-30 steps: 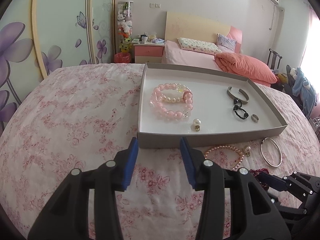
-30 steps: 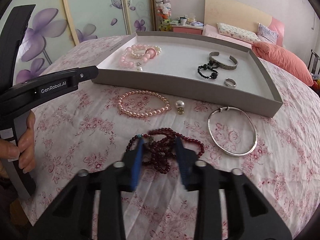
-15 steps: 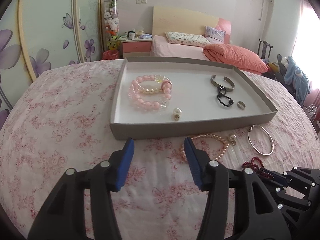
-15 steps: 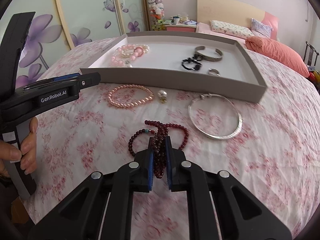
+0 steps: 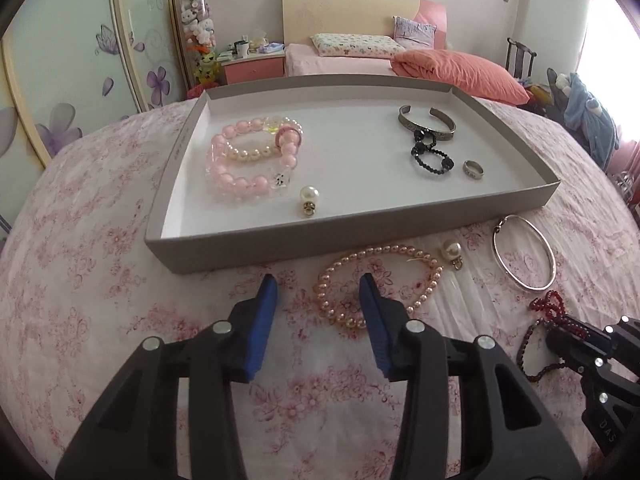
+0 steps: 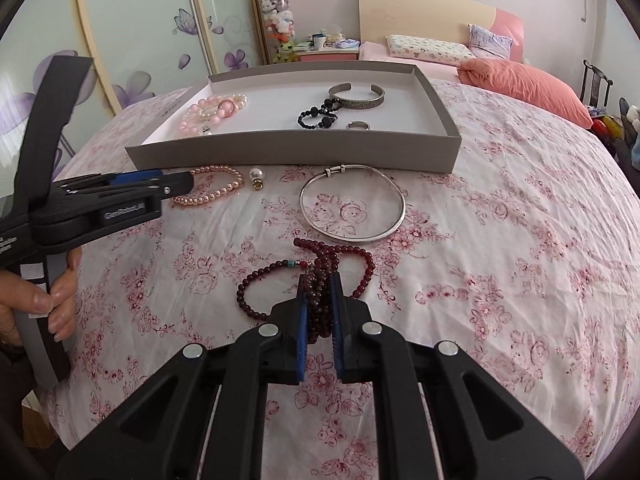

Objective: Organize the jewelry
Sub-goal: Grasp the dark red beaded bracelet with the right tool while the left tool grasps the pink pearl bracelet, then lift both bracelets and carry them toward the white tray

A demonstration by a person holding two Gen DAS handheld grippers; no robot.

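The dark red bead strand point(image 6: 308, 280) lies bunched on the floral table cloth, near of the silver bangle point(image 6: 352, 210), and the right gripper point(image 6: 319, 312) is clamped on its gathered middle. A good lift goes straight up until the loops hang free, then over the tray point(image 6: 296, 152) wall. The left gripper point(image 5: 318, 312), jaws closing on nothing, hovers by the pink pearl bracelet point(image 5: 376, 284). Its side reads "GenRobot.AI", blurred.

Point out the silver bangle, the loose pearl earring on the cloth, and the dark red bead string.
silver bangle point(image 6: 394, 222): right wrist view, lower right band.
pearl earring point(image 5: 452, 249): left wrist view, pearl.
dark red bead string point(image 6: 250, 280): right wrist view, left loop.
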